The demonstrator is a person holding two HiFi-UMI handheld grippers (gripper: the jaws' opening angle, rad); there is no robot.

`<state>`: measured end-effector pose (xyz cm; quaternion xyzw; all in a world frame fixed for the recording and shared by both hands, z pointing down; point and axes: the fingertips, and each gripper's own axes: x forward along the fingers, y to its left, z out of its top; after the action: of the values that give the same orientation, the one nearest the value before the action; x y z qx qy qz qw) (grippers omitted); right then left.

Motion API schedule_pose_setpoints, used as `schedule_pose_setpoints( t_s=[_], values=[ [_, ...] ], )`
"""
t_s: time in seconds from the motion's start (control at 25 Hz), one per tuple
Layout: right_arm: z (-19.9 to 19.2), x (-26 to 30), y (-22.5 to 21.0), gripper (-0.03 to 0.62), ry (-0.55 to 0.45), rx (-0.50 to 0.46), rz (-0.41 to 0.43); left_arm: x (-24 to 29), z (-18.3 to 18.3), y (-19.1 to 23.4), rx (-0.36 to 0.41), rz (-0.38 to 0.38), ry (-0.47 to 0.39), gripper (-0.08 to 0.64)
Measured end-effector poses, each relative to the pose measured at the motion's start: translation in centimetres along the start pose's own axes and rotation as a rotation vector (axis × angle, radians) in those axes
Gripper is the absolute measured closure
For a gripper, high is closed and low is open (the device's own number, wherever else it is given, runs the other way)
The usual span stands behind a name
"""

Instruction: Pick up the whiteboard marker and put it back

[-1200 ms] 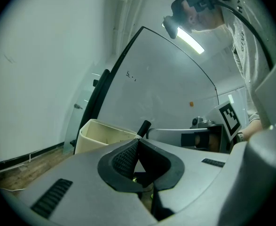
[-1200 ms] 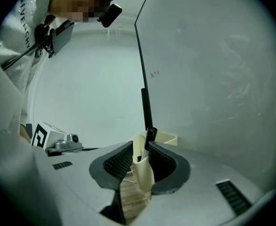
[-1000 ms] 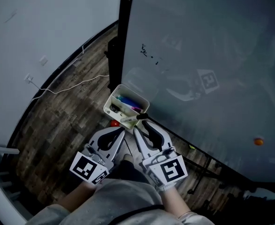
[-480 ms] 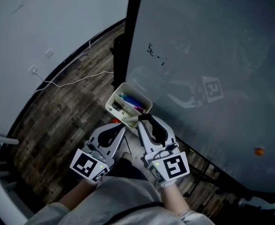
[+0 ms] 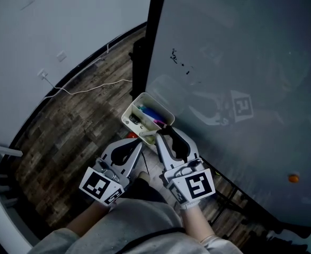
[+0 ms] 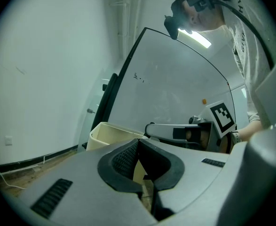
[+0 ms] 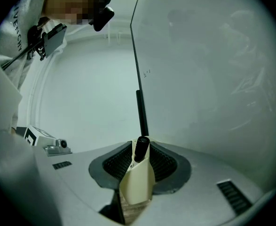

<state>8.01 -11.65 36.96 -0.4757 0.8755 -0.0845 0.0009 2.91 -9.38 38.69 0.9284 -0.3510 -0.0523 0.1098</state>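
In the head view, both hand-held grippers point toward the lower edge of a large whiteboard (image 5: 240, 62), above a wood floor (image 5: 76, 136). The right hand-held gripper (image 5: 161, 136) is closed on the whiteboard marker (image 5: 150, 137), whose pale body lies at the near corner of a cream tray (image 5: 131, 109) mounted by the board's black frame; blue and pink pens (image 5: 151, 114) lie inside the tray. The left hand-held gripper (image 5: 134, 148) sits just beside the right one, a little short of the tray. A white cable (image 5: 86, 90) runs along the floor by the wall, and a small orange dot (image 5: 293, 178) sits low on the board. In the left gripper view, the left hand-held gripper (image 6: 138, 149) has its jaws together with nothing between them; the tray (image 6: 112, 133) stands just beyond the tips, and the right hand-held gripper (image 6: 185, 132) reaches in from the right. In the right gripper view, the right hand-held gripper (image 7: 140, 154) clamps the whiteboard marker (image 7: 138, 178) between its ribbed pads, black cap (image 7: 141, 147) pointing away toward the whiteboard (image 7: 208, 79)
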Motion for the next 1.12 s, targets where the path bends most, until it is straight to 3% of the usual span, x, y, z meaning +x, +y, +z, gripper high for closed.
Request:
schedule_pose_setpoints(
  t_s=[0.48, 0.64, 0.96, 1.12],
  values=[
    [0.0, -0.1, 0.2, 0.495, -0.006, -0.012, 0.067, 0.3, -0.4, 0.3, 0.008, 0.060, 0.002, 0.545],
    [0.9, 0.0, 0.9, 0.505, -0.066, -0.003, 0.122, 0.3, -0.4, 0.5, 0.012, 0.082, 0.000, 0.545],
    [0.0, -0.1, 1.1, 0.508, -0.001, -0.041, 0.153, -0.4, -0.2, 0.7, 0.014, 0.142, -0.009, 0.545],
    [0.5, 0.0, 0.6, 0.508, -0.044, -0.013, 0.157, -0.9, -0.6, 0.9, 0.016, 0.173, -0.008, 0.545]
  ],
)
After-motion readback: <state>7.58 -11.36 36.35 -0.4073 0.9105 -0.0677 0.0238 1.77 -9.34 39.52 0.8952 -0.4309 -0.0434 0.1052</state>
